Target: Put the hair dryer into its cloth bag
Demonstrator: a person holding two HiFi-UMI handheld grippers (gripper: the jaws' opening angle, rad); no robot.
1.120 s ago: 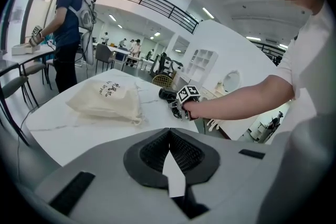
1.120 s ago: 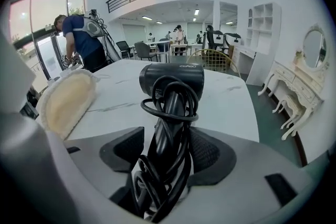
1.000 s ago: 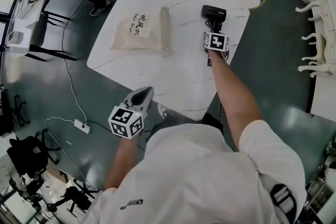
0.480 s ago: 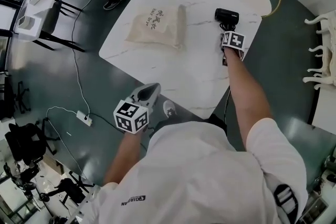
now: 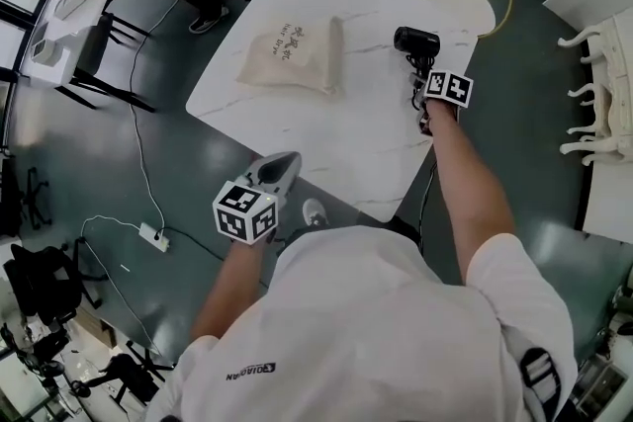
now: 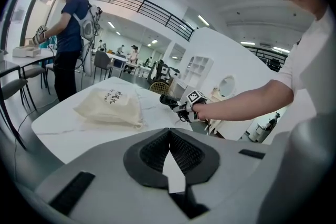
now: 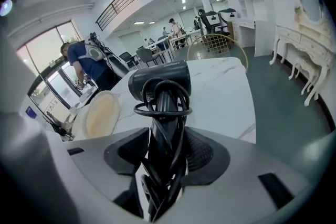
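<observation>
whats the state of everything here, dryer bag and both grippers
hair dryer: cord wound round its handle, handle in the right gripper
cloth bag: lying flat on the table, untouched
right gripper: jaws closing on the hair dryer's handle
left gripper: shut, empty

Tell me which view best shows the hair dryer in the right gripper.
The right gripper view: the hair dryer fills the centre, its cord-wrapped handle between the closing jaws. The head view shows it small beyond the right gripper; the left gripper view, tiny and distant.
</observation>
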